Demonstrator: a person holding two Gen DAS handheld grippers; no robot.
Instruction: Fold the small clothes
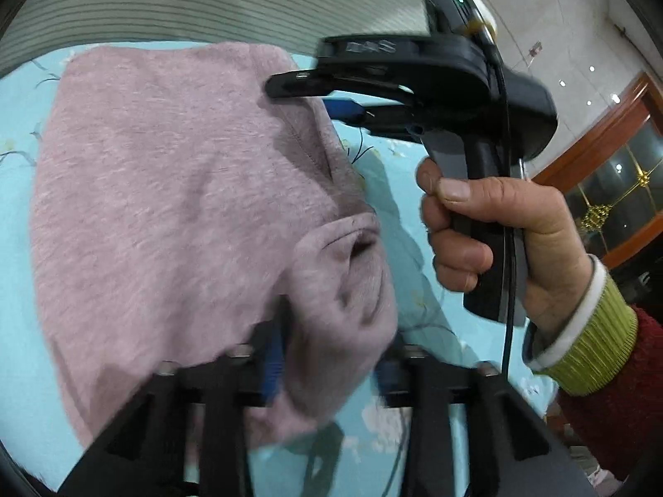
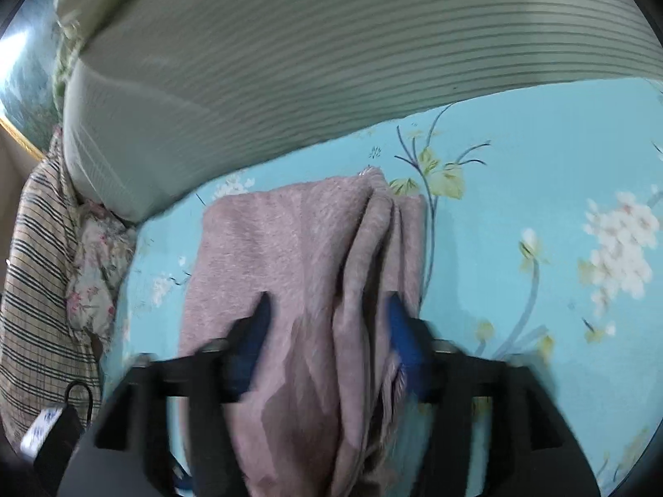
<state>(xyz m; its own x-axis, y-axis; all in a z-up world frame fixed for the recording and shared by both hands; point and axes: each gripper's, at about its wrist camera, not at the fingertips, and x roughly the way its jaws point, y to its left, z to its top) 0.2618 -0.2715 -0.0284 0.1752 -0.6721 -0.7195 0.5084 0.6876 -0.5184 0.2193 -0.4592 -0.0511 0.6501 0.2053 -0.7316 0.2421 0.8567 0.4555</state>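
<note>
I find the pink fleece garment [image 2: 306,265] lying partly folded on the blue floral sheet [image 2: 538,190], just in front of the striped cushion [image 2: 290,62]. My right gripper [image 2: 327,323] has both fingers spread wide, cloth bunched between them but unclamped. My left gripper [image 1: 331,356] has cloth draped over its fingers; I cannot tell whether it grips.

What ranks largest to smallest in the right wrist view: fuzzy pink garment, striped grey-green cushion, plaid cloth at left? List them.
1. Striped grey-green cushion, filling the upper frame.
2. Fuzzy pink garment, though nearness to the camera inflates it.
3. Plaid cloth, partly cut off at the edge, so its true extent is unsure.
</note>
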